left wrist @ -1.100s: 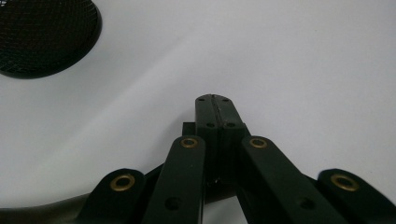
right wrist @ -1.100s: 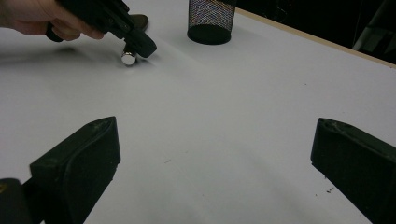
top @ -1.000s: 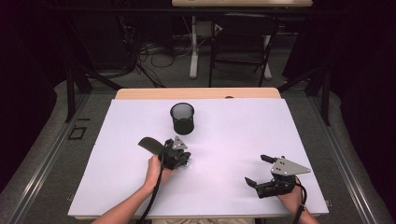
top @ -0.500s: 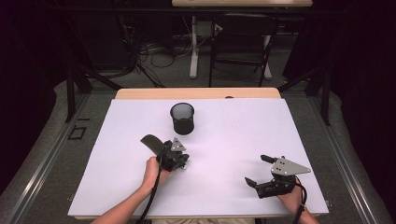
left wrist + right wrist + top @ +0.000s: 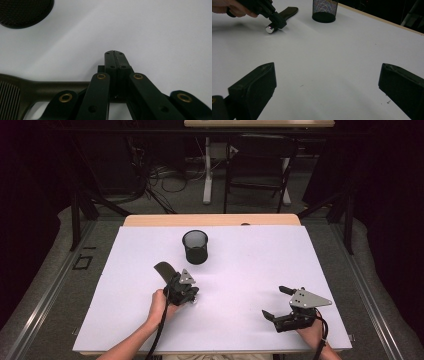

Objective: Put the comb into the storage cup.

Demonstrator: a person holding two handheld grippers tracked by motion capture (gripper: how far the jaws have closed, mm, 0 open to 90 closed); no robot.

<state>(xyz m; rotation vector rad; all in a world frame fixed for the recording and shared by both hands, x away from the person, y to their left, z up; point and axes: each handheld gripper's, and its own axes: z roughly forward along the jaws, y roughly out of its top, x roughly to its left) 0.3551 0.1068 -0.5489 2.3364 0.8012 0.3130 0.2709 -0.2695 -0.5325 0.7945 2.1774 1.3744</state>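
Note:
A dark olive tool [image 5: 163, 269] with a ribbed handle and a silver round end lies low over the white table [image 5: 240, 270], in front of a black mesh cup [image 5: 195, 247]. My left gripper [image 5: 186, 292] is shut on that tool close to its silver end. In the left gripper view the jaw tips of the left gripper [image 5: 115, 53] meet, and the tool's handle [image 5: 45, 87] runs off to the left beneath them. My right gripper [image 5: 276, 302] rests open at the front right of the table, with nothing between its jaws. The right gripper view has the right gripper [image 5: 327, 72], the left gripper [image 5: 277, 21], the tool [image 5: 288, 11] and the cup [image 5: 325, 10].
The mesh cup [image 5: 23, 12] stands upright near the table's far middle. Bare white tabletop lies between the two grippers. A wooden strip [image 5: 210, 220] edges the far side, with chair legs and cables on the floor beyond.
My left gripper has shifted slightly toward the cup with the tool in it. The right gripper has not moved.

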